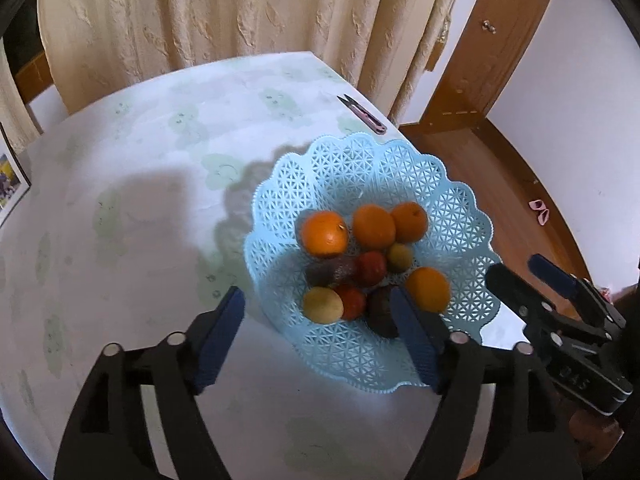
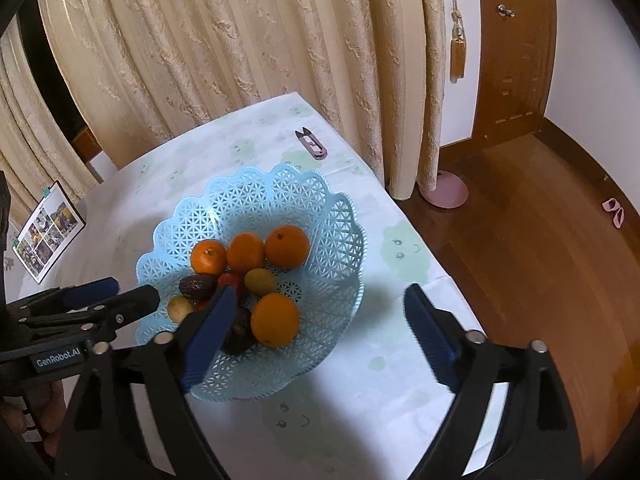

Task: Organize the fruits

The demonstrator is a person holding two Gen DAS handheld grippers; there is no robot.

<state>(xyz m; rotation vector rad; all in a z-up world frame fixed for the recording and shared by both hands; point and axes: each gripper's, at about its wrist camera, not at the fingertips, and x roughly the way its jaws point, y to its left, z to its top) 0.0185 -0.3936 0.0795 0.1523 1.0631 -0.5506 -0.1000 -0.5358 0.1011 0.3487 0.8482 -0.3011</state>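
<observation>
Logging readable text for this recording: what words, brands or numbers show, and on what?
"GenRobot.AI": white label on the black body of the left tongs.
"D45", roughly, faint embossed marking: black body of the right tongs.
Framed photo collage: any text too small to read.

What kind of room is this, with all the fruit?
Probably a room in someone's home: a table under a patterned cloth, long cream curtains, a wooden door, and a blue fruit basket.

The left gripper (image 1: 318,322) finger is covering part of a dark fruit (image 1: 380,314), maybe an avocado; the photo frame (image 1: 10,188) is getting cropped.
</observation>
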